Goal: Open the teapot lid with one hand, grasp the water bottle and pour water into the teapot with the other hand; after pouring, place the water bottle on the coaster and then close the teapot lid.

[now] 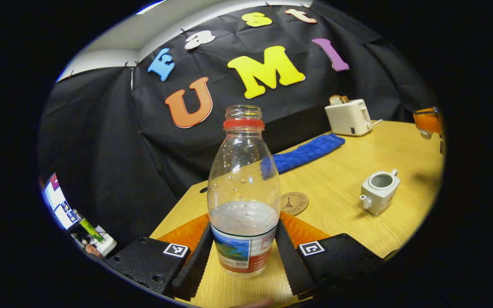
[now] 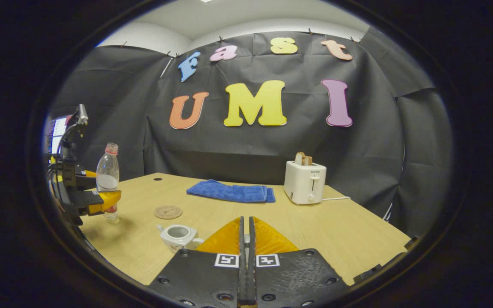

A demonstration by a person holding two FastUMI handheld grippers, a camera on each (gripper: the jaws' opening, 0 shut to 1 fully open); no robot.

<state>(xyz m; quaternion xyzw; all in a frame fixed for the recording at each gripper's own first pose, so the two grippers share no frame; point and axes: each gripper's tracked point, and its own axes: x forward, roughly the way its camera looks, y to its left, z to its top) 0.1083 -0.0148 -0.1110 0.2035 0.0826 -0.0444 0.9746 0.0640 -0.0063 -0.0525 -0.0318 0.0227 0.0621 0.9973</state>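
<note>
While left gripper [image 1: 243, 252] clamps water bottle [image 1: 243, 188] upright, neck up; right gripper [image 2: 246, 239] closed, empty; teapot [image 2: 178, 236] lidless

In the left gripper view, the bottle [image 1: 244, 188] hides the near end of the blue cloth [image 1: 308, 152] and the left rim of the coaster [image 1: 294, 202]. The bases of the left hand-held gripper [image 1: 243, 256] fingers are cut off by the lower edge. An orange object [image 1: 427, 121] at the counter's [image 1: 349, 205] far right edge is cut off and cannot be identified. A blurred screen [image 1: 60, 203] is off the counter's left edge.

In the right gripper view, the right hand-held gripper [image 2: 246, 233] covers part of the teapot [image 2: 179, 236]; whether anything is pinched between its closed fingers cannot be told. The coaster's print is too small to make out.
</note>
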